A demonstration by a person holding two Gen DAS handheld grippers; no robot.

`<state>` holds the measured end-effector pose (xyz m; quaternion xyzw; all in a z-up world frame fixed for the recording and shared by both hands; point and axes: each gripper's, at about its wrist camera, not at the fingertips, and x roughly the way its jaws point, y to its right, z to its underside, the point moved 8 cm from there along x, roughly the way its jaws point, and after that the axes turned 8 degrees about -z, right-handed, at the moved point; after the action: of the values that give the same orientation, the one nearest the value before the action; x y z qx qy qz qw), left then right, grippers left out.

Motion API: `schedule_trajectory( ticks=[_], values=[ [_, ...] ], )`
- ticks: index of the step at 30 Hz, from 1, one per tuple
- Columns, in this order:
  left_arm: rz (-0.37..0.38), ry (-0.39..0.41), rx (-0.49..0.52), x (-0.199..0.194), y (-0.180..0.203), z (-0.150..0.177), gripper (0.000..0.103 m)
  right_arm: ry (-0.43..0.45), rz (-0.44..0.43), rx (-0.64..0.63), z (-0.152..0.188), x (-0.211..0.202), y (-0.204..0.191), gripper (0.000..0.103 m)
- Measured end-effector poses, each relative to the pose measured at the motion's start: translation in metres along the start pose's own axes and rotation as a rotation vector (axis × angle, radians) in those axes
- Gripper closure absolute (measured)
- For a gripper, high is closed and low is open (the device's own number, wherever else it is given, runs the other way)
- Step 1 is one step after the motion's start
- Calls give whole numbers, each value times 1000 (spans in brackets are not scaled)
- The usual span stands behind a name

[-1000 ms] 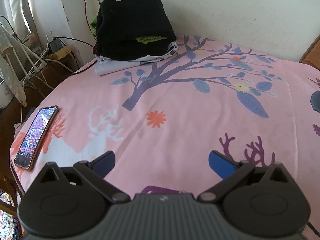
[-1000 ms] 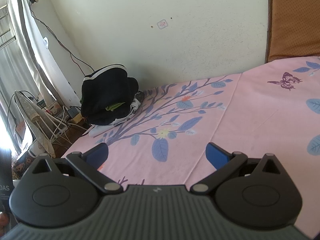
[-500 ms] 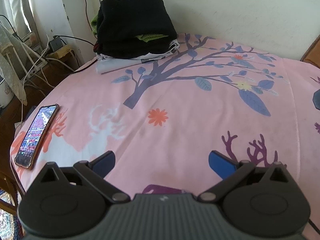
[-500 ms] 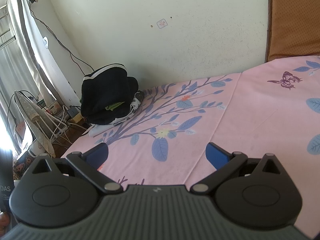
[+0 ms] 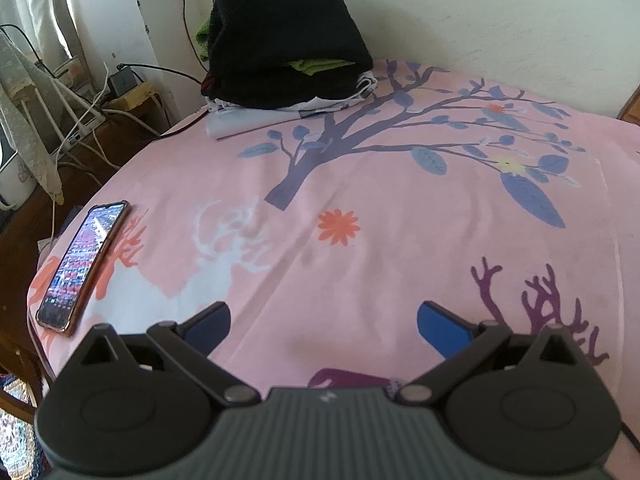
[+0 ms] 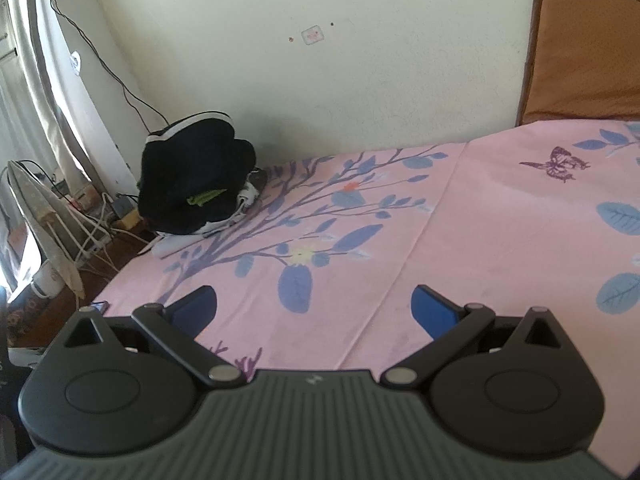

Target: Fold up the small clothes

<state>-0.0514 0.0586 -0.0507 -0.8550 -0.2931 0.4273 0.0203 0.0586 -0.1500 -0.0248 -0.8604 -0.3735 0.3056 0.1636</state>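
A pile of folded clothes (image 5: 280, 48), mostly black with green and white pieces showing, sits at the far left corner of the bed against the wall; the right wrist view shows the same pile (image 6: 192, 176) at its left. My left gripper (image 5: 324, 320) hovers open over the pink printed bedsheet (image 5: 400, 216), well short of the pile, nothing between its blue fingers. My right gripper (image 6: 314, 308) is open too, above the sheet (image 6: 460, 240), also empty. No loose garment lies on the sheet in either view.
A phone (image 5: 82, 264) with a lit screen lies near the bed's left edge. Cables and a power strip (image 5: 92, 120) clutter the floor and low stand left of the bed. A brown headboard (image 6: 580, 48) rises at the right. The wall runs behind the bed.
The left gripper has drifted slightly towards the clothes pile, which sits a little higher in its view. The right gripper has barely moved. Both stay open.
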Motion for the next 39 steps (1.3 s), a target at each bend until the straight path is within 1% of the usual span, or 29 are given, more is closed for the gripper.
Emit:
schedule_trajectory(
  ticks=[9, 22, 39],
  values=[
    [-22, 11, 5, -2, -3, -2, 0, -5, 34, -42, 0, 1, -1, 0],
    [-42, 39, 17, -9, -5, -4, 0, -9, 40, -52, 0, 1, -3, 0],
    [-60, 35, 19, -4, -7, -2, 0, -14, 50, -62, 0, 3, -3, 0]
  ],
)
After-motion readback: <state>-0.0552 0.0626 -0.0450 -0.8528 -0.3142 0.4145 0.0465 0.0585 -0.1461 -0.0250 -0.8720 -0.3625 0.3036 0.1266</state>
